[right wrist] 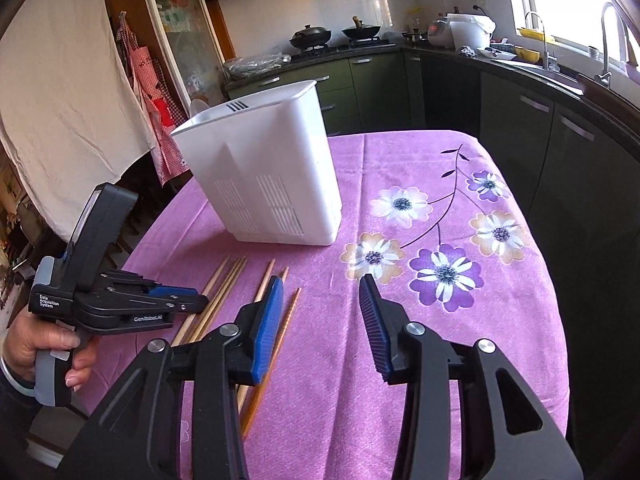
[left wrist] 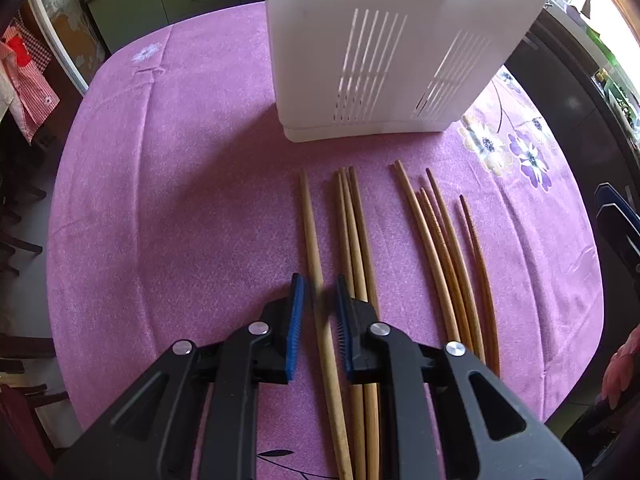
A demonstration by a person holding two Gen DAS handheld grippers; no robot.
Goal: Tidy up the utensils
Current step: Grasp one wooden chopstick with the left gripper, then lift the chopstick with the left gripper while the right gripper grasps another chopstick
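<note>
On a table covered by a purple floral tablecloth (right wrist: pixel 400 360), a row of wooden chopsticks is laid out lengthwise in front of a white slotted utensil holder (left wrist: pixel 384 60), which stands upright further back and well apart from their tips. In the left wrist view the chopsticks fall into loose groups: a single pale chopstick (left wrist: pixel 316 264) at the left, a bundle of three (left wrist: pixel 354 232) just beside it, and a darker cluster (left wrist: pixel 444 248) to the right.

The left gripper (left wrist: pixel 319 292) is pointed steeply down over the single pale chopstick, which runs between the blue pads (left wrist: pixel 296 312). The jaws are drawn close on either side of it — a narrow strip of daylight is still seen at the left pad, so a firm clamp cannot be confirmed. In the right wrist view the same gripper (right wrist: pixel 192 302) is seen from the side, held by a person's hand (right wrist: pixel 44 348) low over the leftmost chopsticks.

The right gripper (right wrist: pixel 320 296) is held with its jaws apart and nothing between them; only tablecloth is seen in the gap. Its left pad (right wrist: pixel 264 328) lies in front of the rightmost chopsticks (right wrist: pixel 280 332), whether touching them cannot be told.
</note>
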